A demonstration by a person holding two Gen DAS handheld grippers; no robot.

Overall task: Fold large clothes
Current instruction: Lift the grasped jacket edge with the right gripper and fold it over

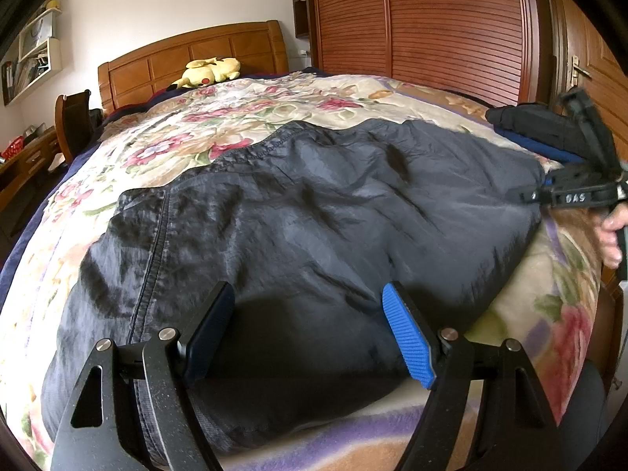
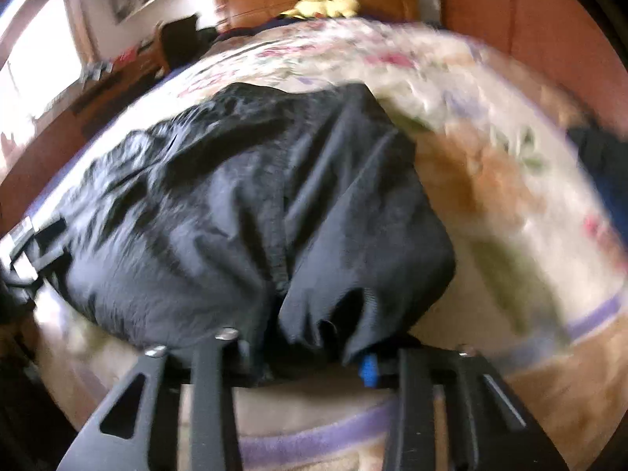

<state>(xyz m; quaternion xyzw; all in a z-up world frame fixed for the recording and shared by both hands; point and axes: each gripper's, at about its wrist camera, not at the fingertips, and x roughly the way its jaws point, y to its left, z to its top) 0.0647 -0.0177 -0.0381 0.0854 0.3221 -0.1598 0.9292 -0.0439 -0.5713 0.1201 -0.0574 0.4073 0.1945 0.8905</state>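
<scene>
so my left claw (image 1: 308,327) hangs wide open with nothing between its 2 pads, just above the near edge of the dark garment (image 1: 298,212), which lies spread across the bed ahead of it. i judge it is poised there to take that edge for a fold. my right claw (image 2: 310,357) looks closed on the garment's near hem (image 2: 325,325): cloth bunches and drapes over its fingers, though that view is blurred, so i say it with some caution. holding 1 edge lets me carry it over.

under everything is a floral blanket (image 1: 243,117), soft and likely to drag on the cloth. beyond the left claw sit a wooden headboard (image 1: 188,59) with a yellow plush toy (image 1: 210,70), and to its far right a slatted wardrobe (image 1: 424,23) and a stack of dark folded clothes (image 1: 526,125).
</scene>
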